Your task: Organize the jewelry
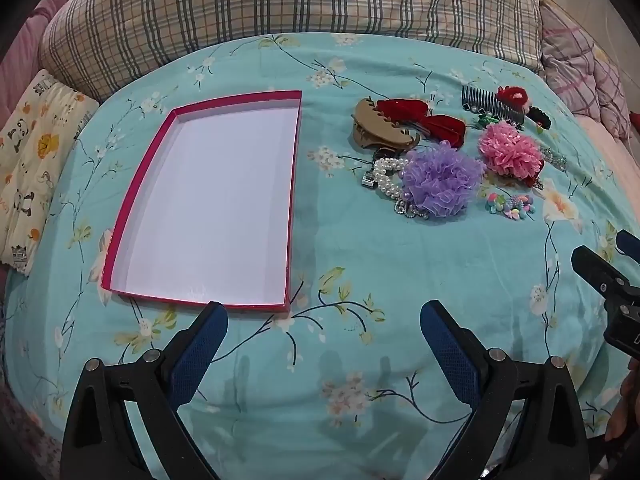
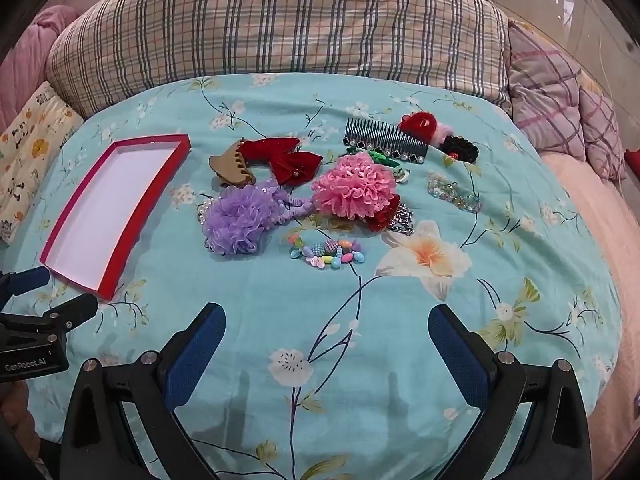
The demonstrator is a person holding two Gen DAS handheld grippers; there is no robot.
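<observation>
Jewelry heaped beside red-rimmed tray.

Home bedroom. Work surface is a bed with a turquoise floral sheet. Big plaid pillow runs along the far edge, pink-checked pillow at the far right corner, small cartoon-animal print cushion at the left edge. Pink quilted bedding along the right edge. Hair accessories piled mid-bed: purple ruffled scrunchie, pink ruffled scrunchie, hair comb. Domestic clutter, nothing industrial.
</observation>
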